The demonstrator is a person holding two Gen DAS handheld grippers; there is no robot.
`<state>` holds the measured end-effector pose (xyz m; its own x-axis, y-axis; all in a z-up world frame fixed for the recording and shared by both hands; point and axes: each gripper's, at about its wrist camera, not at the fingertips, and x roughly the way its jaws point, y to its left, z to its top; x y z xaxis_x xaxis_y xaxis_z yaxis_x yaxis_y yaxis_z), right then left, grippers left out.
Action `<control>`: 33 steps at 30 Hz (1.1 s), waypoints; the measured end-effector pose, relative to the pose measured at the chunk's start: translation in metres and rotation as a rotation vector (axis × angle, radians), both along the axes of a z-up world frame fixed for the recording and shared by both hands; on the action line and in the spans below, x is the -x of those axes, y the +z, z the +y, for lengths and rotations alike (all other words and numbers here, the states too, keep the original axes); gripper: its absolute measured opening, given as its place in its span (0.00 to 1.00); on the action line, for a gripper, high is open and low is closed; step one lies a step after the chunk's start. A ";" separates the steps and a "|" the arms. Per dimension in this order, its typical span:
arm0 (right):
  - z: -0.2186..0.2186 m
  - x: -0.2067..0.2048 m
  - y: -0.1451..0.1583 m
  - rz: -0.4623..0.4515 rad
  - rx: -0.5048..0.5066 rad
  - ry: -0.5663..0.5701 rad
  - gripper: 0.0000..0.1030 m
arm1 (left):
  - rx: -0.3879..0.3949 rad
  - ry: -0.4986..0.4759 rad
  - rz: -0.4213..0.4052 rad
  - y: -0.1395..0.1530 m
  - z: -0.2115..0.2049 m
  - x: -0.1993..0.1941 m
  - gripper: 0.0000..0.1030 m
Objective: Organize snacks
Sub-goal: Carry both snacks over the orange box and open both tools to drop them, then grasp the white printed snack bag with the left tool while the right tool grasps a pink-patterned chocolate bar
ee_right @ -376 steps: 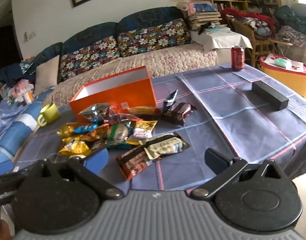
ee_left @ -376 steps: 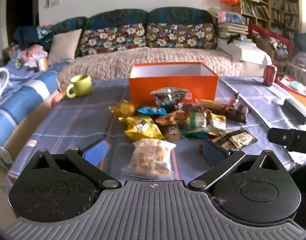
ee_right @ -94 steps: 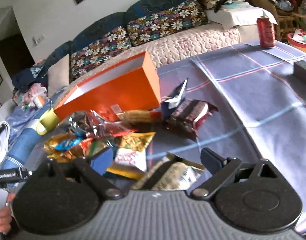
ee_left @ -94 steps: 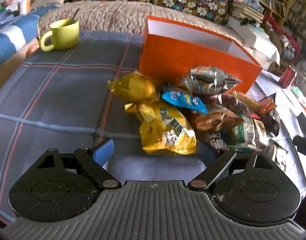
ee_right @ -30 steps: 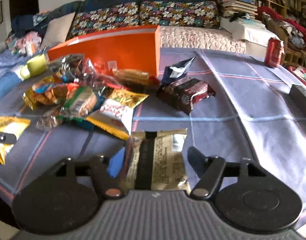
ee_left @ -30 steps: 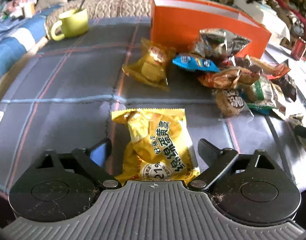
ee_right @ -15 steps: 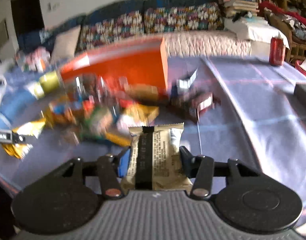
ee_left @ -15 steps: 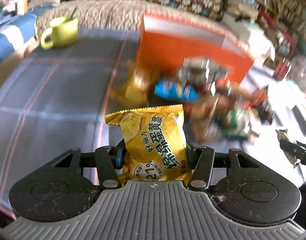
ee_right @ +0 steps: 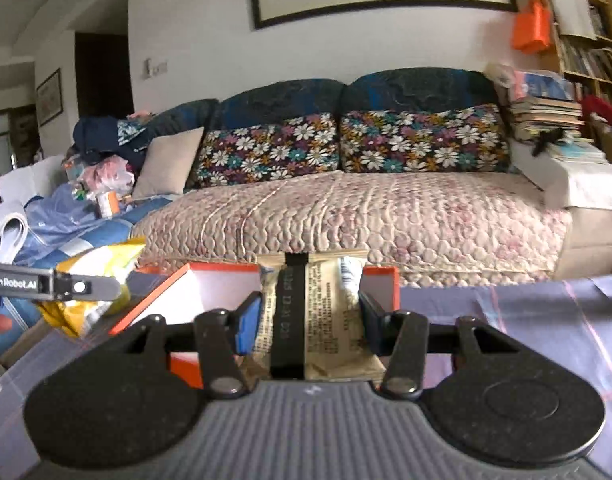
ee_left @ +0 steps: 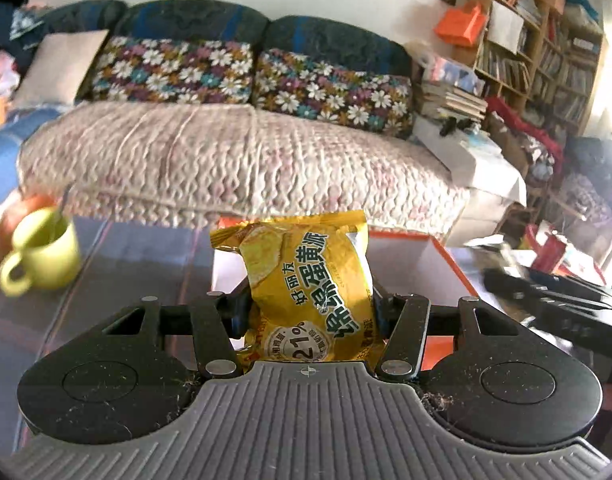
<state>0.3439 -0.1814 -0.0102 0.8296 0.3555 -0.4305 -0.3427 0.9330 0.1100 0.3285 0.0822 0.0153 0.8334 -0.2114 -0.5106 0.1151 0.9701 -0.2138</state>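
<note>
My left gripper (ee_left: 306, 312) is shut on a yellow snack packet (ee_left: 306, 280) with green lettering, held upright above the near edge of the open orange box (ee_left: 417, 268). My right gripper (ee_right: 309, 312) is shut on a beige packet with a black stripe (ee_right: 313, 312), raised over the same orange box (ee_right: 210, 292). In the right wrist view the left gripper (ee_right: 106, 288) and its yellow packet (ee_right: 94, 264) show at the left, beside the box. The white inside of the box is partly hidden by both packets. The snack pile on the table is out of view.
A green mug (ee_left: 42, 256) stands on the checked tablecloth (ee_left: 138, 264) left of the box. Behind the table is a sofa (ee_right: 365, 212) with floral cushions. Bookshelves (ee_left: 545, 60) and stacked books fill the right side.
Both grippers have closed on their packets, lifted them off the table and carried them forward to the orange box. The views have tilted up, so the snack pile has dropped out of sight.
</note>
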 end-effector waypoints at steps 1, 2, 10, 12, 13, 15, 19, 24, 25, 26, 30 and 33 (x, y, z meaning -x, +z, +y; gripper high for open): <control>0.005 -0.009 -0.004 0.004 0.003 0.006 0.50 | -0.009 -0.003 0.000 -0.003 -0.003 -0.012 0.16; 0.010 -0.021 -0.009 0.011 0.006 0.015 0.50 | -0.015 -0.005 0.005 -0.006 -0.007 -0.024 0.16; 0.018 -0.040 -0.023 0.024 -0.035 0.054 0.63 | 0.021 0.006 0.100 -0.045 -0.016 -0.089 0.39; 0.008 -0.016 -0.012 -0.021 -0.033 0.038 0.73 | 0.062 -0.001 0.072 -0.039 -0.008 -0.072 0.45; 0.001 -0.002 -0.006 -0.039 -0.029 0.030 0.75 | 0.071 0.003 0.056 -0.036 -0.007 -0.060 0.49; -0.013 0.023 -0.003 -0.049 -0.026 0.007 0.79 | 0.079 0.019 0.017 -0.029 -0.002 -0.030 0.59; -0.042 0.087 -0.017 -0.006 -0.025 -0.067 0.86 | 0.079 0.031 0.008 -0.027 0.004 0.037 0.65; -0.072 0.150 -0.062 0.097 -0.059 -0.165 0.87 | 0.071 0.025 0.127 -0.058 -0.001 0.109 0.66; -0.079 0.159 -0.071 0.112 -0.064 -0.190 0.87 | 0.067 0.026 0.161 -0.068 -0.003 0.122 0.66; -0.086 0.168 -0.079 0.120 -0.078 -0.222 0.87 | 0.064 0.028 0.192 -0.078 -0.004 0.134 0.66; -0.116 0.182 -0.098 0.149 -0.207 -0.307 0.87 | 0.055 0.030 0.289 -0.105 -0.011 0.160 0.63; -0.128 0.185 -0.097 0.141 -0.250 -0.315 0.88 | 0.039 0.030 0.304 -0.106 -0.020 0.166 0.63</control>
<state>0.1590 -0.3097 -0.1074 0.8533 0.2018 -0.4808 -0.0104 0.9285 0.3712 0.1624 0.0626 -0.0910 0.6499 -0.2133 -0.7295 0.0115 0.9625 -0.2712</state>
